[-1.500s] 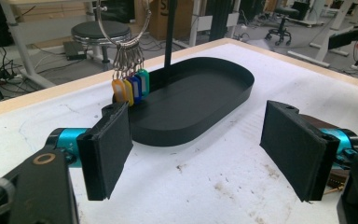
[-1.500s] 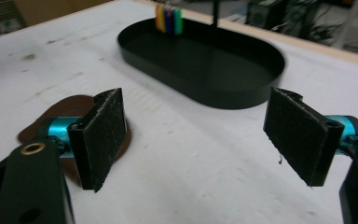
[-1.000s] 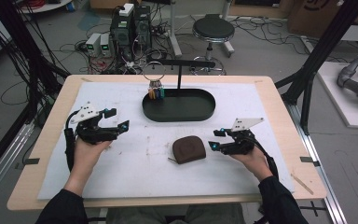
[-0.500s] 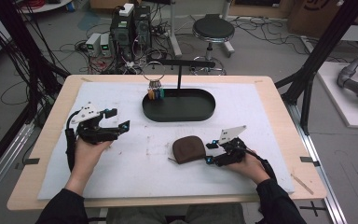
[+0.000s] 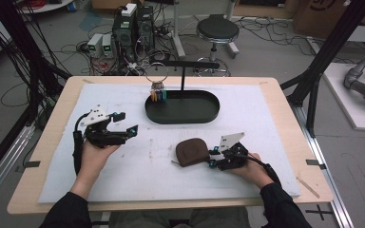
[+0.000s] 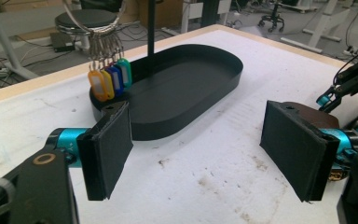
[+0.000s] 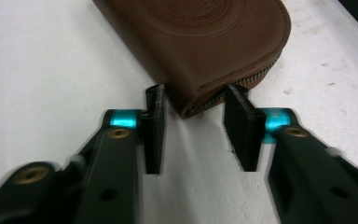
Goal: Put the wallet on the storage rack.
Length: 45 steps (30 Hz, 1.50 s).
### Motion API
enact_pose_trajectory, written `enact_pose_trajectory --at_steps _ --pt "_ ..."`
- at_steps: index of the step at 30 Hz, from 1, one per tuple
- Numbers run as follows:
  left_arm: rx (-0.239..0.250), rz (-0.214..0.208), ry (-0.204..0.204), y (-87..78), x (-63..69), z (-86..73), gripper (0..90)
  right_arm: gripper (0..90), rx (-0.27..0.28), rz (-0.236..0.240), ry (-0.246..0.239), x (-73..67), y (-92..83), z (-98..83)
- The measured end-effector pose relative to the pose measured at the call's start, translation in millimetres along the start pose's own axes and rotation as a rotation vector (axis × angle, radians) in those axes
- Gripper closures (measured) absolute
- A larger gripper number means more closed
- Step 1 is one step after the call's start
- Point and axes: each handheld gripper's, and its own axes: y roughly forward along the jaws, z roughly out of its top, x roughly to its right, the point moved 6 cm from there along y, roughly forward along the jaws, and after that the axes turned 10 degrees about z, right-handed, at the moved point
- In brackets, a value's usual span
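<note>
Since a second ago, the right gripper (image 5: 212, 158) has been brought in from the right-hand side of the mat to the brown leather pouch (image 5: 193, 151), and its jaws have just been closing, with the pouch's near corner between them. Little change is seen in the left gripper (image 5: 125, 124), which is held at the left of the mat. The wooden table (image 5: 285, 102) is covered over most of its top by a white mat (image 5: 266, 118), stained here and there. Towards the far middle of the mat a black oval tray (image 5: 183, 116) is set, with a thin black stand (image 5: 182, 76) rising behind it; from the stand's arm a wire ring with coloured key tags (image 5: 158, 95) is hung over the tray's left end. The pouch lies flat on the mat nearer the person than the tray, right of centre. In the right gripper view the zipped corner of the pouch (image 7: 200, 42) is seen between the two pads (image 7: 154, 126); whether both pads already press on it cannot be told, as a small gap seems left at one side. In the left gripper view the left jaws are spread wide, with nothing between them.
</note>
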Motion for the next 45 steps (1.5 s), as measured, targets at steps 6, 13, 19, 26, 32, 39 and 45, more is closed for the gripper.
enact_pose_trajectory --at_steps 6,13,19,26,32,39,45 --pt "-0.006 -0.017 0.006 3.0 5.9 -0.4 24.6 71.2 0.015 0.032 0.008 -1.6 -1.9 0.7" --pt "-0.007 -0.021 0.007 3.4 8.0 -0.6 24.5 77.6 0.073 0.059 0.033 -1.3 -10.0 4.1" --pt "-0.007 -0.042 0.006 4.5 13.3 -0.1 24.5 84.1 0.155 0.075 0.076 0.4 -19.1 10.8" --pt "-0.015 -0.1 0.034 10.4 32.9 1.0 24.6 90.0 0.21 0.086 0.135 3.2 -19.0 21.3" --pt "-0.025 -0.155 0.087 16.1 55.0 -1.1 24.5 90.0 0.246 0.098 0.203 4.0 -18.7 29.4" --pt "-0.029 -0.223 0.16 23.2 84.3 -9.3 24.6 90.0 0.299 0.126 0.324 6.8 -16.3 40.6" --pt "-0.036 -0.218 0.269 35.8 98.4 -16.8 24.9 90.0 0.342 0.172 0.409 9.3 -14.7 45.9"
